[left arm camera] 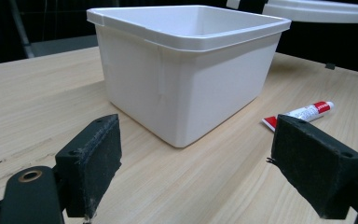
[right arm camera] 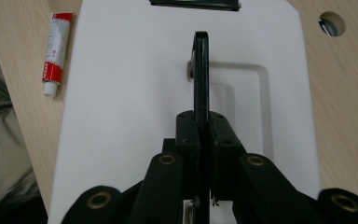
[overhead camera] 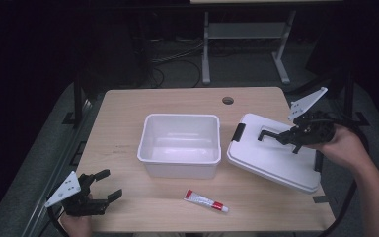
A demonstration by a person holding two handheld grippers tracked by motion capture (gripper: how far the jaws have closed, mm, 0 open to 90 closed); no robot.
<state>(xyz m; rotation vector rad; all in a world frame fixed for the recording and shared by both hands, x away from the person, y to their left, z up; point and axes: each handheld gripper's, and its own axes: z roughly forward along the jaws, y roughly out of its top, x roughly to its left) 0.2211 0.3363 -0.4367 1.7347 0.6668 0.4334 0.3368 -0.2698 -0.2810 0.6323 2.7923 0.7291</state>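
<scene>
Gripping lid handle [right arm camera: 201, 74], right gripper [right arm camera: 201, 135]

The print on the small tube [overhead camera: 206, 201] is too small to read. In the left gripper view, the lid [left arm camera: 318, 11] is cut by the top edge. In the right gripper view, the black handle [right arm camera: 201, 70] is partly hidden between the closed jaws.

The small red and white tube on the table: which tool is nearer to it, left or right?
Left. The left tool rests open on the table beside the tube, while the right tool is farther back, shut on the lid's handle.
</scene>
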